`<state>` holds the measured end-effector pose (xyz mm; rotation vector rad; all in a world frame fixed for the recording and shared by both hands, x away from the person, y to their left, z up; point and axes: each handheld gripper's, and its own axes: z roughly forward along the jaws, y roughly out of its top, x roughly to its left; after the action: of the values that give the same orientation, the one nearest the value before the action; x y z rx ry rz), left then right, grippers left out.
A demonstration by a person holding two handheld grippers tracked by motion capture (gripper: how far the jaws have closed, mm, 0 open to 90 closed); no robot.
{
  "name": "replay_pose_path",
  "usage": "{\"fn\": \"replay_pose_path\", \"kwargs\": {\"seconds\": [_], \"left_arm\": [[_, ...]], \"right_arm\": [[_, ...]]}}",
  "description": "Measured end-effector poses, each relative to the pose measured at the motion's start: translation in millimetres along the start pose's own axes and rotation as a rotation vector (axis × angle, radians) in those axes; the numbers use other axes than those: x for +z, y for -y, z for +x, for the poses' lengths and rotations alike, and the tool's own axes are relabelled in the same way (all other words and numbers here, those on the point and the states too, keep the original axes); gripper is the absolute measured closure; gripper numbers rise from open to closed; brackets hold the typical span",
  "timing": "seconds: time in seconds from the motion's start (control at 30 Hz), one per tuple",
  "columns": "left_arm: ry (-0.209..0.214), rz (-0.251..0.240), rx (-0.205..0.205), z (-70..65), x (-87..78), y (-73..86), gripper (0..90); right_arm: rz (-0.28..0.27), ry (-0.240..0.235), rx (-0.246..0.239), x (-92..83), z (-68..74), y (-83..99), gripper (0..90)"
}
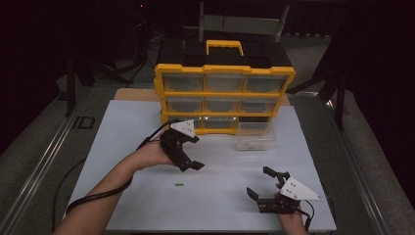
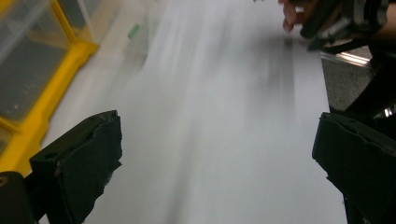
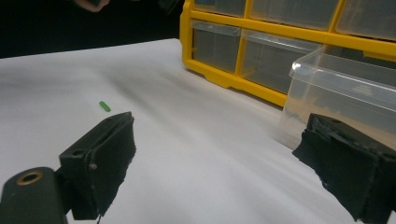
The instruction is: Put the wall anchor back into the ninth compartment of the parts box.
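Observation:
A small green piece (image 1: 179, 185) (image 3: 104, 106) lies loose on the white mat (image 1: 147, 205). My left gripper (image 1: 192, 154) (image 2: 217, 158) hovers above the mat in front of the yellow drawer organizer (image 1: 225, 95) (image 2: 28, 93) (image 3: 233, 81). It is open, with nothing between its jaws. My right gripper (image 1: 258, 181) (image 3: 219, 163) is near the mat's front right, also open and holding nothing. A clear plastic drawer (image 1: 255, 136) (image 3: 345, 88) stands on the mat, taken out of the organizer's bottom right slot. In the left gripper view, a blurred green speck (image 2: 134, 31) shows far off.
The organizer has a yellow handle (image 1: 224, 45) on top and several clear drawers. Grey metal rails (image 1: 39, 166) run along both sides of the table. Cables trail from each gripper over the mat. Darkness surrounds the table.

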<state>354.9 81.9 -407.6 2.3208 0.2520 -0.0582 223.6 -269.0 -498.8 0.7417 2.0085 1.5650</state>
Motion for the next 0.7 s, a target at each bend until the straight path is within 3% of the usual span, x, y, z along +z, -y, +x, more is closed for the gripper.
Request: {"fn": "replay_pose_path", "kwargs": {"seconds": [0.13,0.27,0.4,0.57,0.7], "left_arm": [[-0.013,0.025,0.017,-5.0,-3.9,11.9,2.7],[-0.015,-0.008,0.019,-10.4,-12.7,18.5,3.1],[-0.013,0.016,0.01,-12.8,-3.3,33.2,3.1],[-0.015,0.041,-0.013,-15.9,4.7,53.1,3.2],[-0.001,0.03,-0.053,-13.3,9.1,70.3,5.6]], "right_arm": [[0.0,0.007,-0.005,-0.4,-0.2,-0.7,9.8],[0.002,0.02,-0.003,0.2,-1.1,-1.1,9.8],[0.007,0.009,-0.002,2.3,-1.7,0.1,9.7],[0.007,-0.005,-0.002,2.8,0.6,0.0,9.7],[-0.004,0.001,-0.008,0.4,2.1,-2.1,9.8]]}}
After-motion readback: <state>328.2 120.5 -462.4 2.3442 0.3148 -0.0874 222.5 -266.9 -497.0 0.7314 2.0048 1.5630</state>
